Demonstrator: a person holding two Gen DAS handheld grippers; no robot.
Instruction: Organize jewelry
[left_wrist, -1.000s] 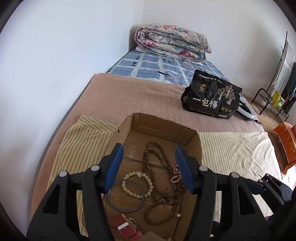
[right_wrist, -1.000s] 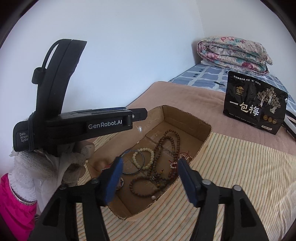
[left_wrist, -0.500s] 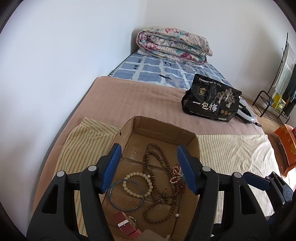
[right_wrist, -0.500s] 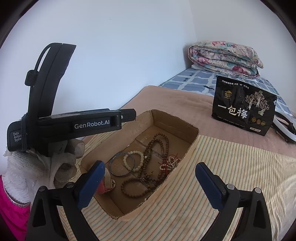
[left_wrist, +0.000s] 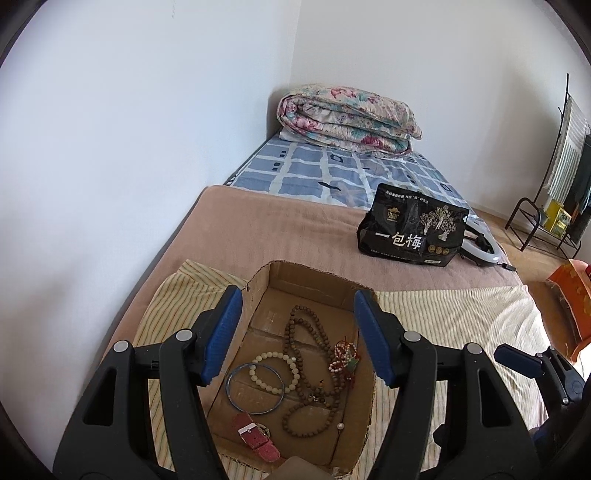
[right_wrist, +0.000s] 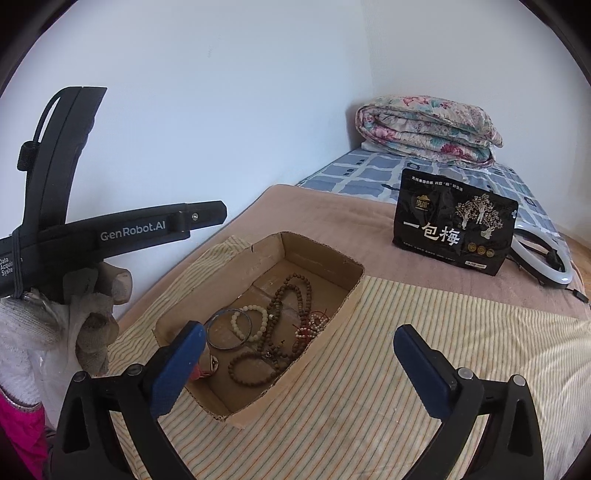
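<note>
An open cardboard box (left_wrist: 317, 275) (right_wrist: 317, 249) sits on a striped cloth on the bed. In it lie a long brown bead necklace (left_wrist: 314, 339) (right_wrist: 291, 295), a white bead bracelet (left_wrist: 275, 371) (right_wrist: 251, 323), a blue bangle (left_wrist: 255, 387) (right_wrist: 227, 328), a small red and white bead bracelet (left_wrist: 343, 356) and a red watch (left_wrist: 255, 434). My left gripper (left_wrist: 297, 338) is open and empty, above the box. My right gripper (right_wrist: 299, 373) is wide open and empty, above the box's near right edge. The left gripper's body shows in the right wrist view (right_wrist: 122, 230).
A black snack bag (left_wrist: 412, 230) (right_wrist: 452, 230) stands on the brown blanket beyond the box, with a white ring light (right_wrist: 546, 262) beside it. A folded floral quilt (left_wrist: 347, 122) lies at the bed's far end. A wall runs along the left. A metal rack (left_wrist: 543, 218) stands at right.
My right gripper opened from narrow to wide. Both grippers drew back and rose a little from the box. The jewelry has not moved.
</note>
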